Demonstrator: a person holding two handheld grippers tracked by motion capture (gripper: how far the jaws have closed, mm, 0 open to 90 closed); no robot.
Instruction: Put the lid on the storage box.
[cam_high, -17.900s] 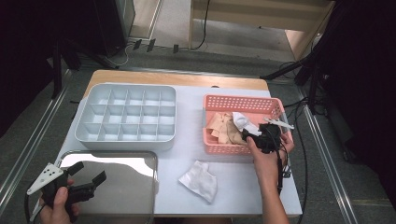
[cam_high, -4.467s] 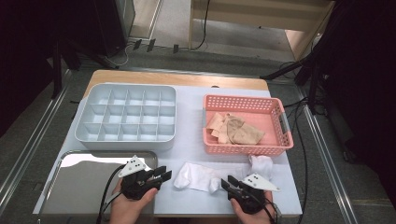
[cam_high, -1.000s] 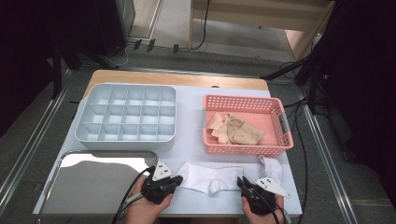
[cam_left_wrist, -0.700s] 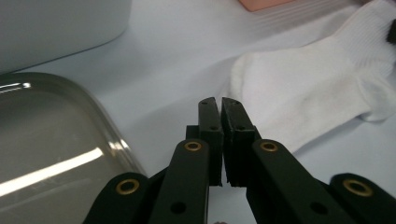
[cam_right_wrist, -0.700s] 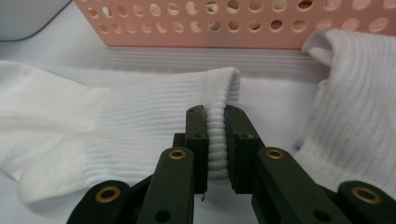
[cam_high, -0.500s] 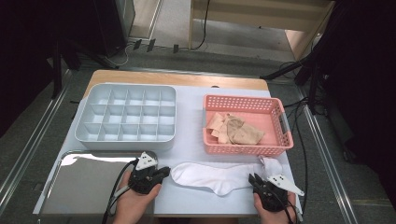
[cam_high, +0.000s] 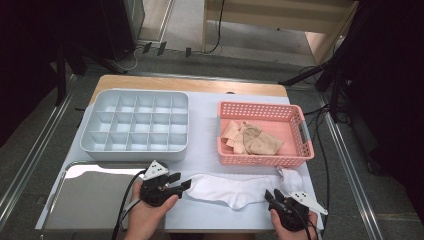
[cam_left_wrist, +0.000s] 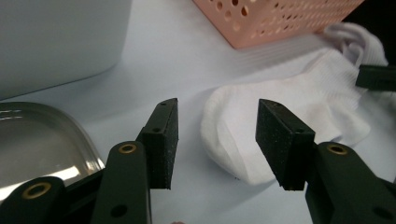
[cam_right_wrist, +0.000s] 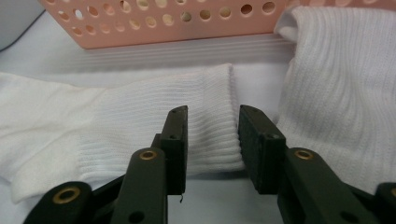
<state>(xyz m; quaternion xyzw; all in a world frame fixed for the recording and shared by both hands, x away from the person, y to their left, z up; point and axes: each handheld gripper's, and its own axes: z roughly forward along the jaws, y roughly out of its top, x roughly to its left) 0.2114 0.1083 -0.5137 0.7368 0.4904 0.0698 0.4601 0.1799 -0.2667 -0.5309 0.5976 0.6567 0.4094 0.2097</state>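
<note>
A white sock (cam_high: 227, 189) lies stretched flat near the table's front edge, between my two grippers. My left gripper (cam_high: 181, 183) is open at the sock's toe end (cam_left_wrist: 229, 126), its jaws having just been opening; the pads (cam_left_wrist: 161, 140) stand clear of the cloth. My right gripper (cam_high: 270, 196) is at the ribbed cuff (cam_right_wrist: 210, 116), which lies between its pads without being pinched; its jaws (cam_right_wrist: 212, 140) have also just been opening. A second white sock (cam_high: 290, 177) is bunched at the right, beside the cuff (cam_right_wrist: 341, 79).
A pink basket (cam_high: 260, 161) holding tan socks (cam_high: 252, 140) stands just behind the white sock. A grey compartment tray (cam_high: 135, 149) is at the back left. A shiny metal tray (cam_high: 90, 200) lies at the front left beside my left hand.
The sock was pulled out longer between the grippers over the last second. Both grippers have since opened and let go of it; it now rests flat on the table.
</note>
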